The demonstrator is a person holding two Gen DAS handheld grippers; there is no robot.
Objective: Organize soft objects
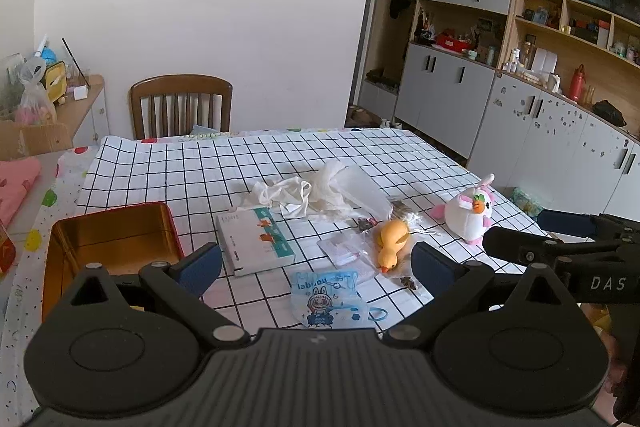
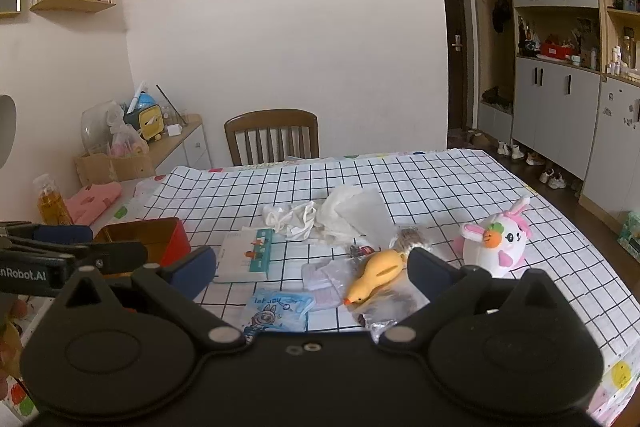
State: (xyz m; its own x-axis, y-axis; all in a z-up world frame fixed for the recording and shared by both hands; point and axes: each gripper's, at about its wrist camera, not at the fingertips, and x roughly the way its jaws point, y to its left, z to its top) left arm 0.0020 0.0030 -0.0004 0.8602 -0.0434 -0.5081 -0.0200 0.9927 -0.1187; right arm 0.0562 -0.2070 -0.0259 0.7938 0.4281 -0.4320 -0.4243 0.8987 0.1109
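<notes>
A yellow duck toy (image 1: 391, 245) (image 2: 376, 275) lies on the checked tablecloth (image 1: 200, 171), with a white rabbit plush (image 1: 472, 213) (image 2: 498, 241) to its right. A crumpled white cloth (image 1: 320, 193) (image 2: 320, 215) lies behind them. A blue cartoon pouch (image 1: 332, 297) (image 2: 276, 311) lies nearest. A red tin box (image 1: 112, 243) (image 2: 152, 239), open and gold inside, stands at the left. My left gripper (image 1: 316, 267) is open above the pouch. My right gripper (image 2: 312, 273) is open near the duck; it also shows in the left wrist view (image 1: 560, 239).
A white and teal box (image 1: 256, 241) (image 2: 246, 257) and clear plastic packets (image 1: 344, 251) lie among the toys. A wooden chair (image 1: 182, 105) stands at the far table edge. A sideboard with clutter (image 1: 60, 95) is at the left, cabinets (image 1: 520, 107) at the right.
</notes>
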